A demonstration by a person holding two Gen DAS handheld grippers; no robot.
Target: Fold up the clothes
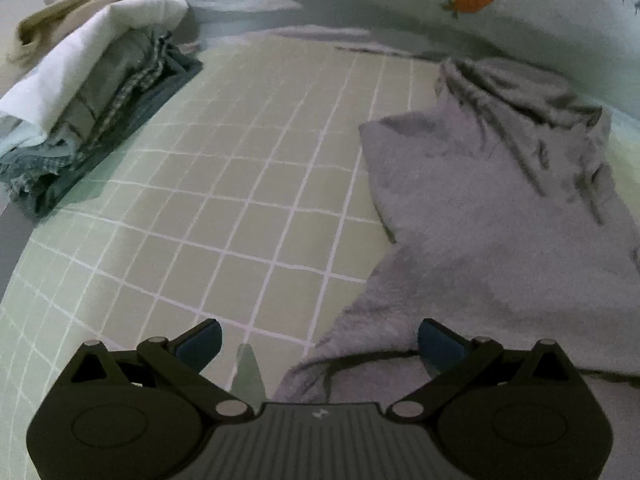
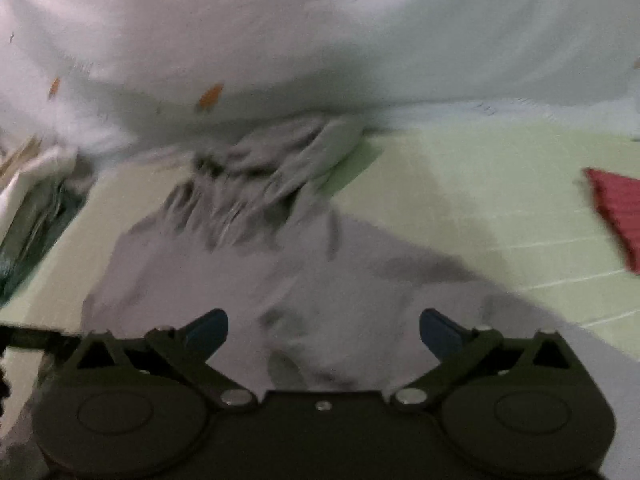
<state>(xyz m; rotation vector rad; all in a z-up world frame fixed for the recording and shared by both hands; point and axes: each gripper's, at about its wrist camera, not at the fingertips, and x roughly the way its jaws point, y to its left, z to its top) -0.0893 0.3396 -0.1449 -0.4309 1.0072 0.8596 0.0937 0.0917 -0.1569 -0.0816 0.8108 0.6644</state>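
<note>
Grey, towel-like cloth, a soft garment [image 1: 492, 200], lies on a pale green bed sheet [image 1: 248, 184] printed with a white grid. Its far end is bunched into ridged folds near a white duvet [image 1: 540, 20] with small orange carrot prints; the rest spreads loosely toward both cameras, rumpled and only partly flat. What kind of garment it is cannot be told, and whether this shape is a fold half made or a heap waiting to be smoothed cannot be told either.

It looks light, limp and thick-piled, likely to sag and drag on the sheet rather than hold a crease. A pinch right at an edge or corner should grip better than a bite into the middle, where layers could bunch together.

Left gripper [image 1: 320, 342] hovers at the near left edge of the cloth, its blue-tipped jaws spread wide with nothing between them; one tip is over the grey fabric, the other over bare sheet. Right gripper [image 2: 324, 330] hangs over the middle of the garment [image 2: 240, 280] in a blurred view, jaws equally wide and empty.

Farther out, at the left, a stack of folded clothes [image 1: 96, 96] sits topped by a white piece. A red cloth [image 2: 616, 208] lies well apart at the right.
</note>
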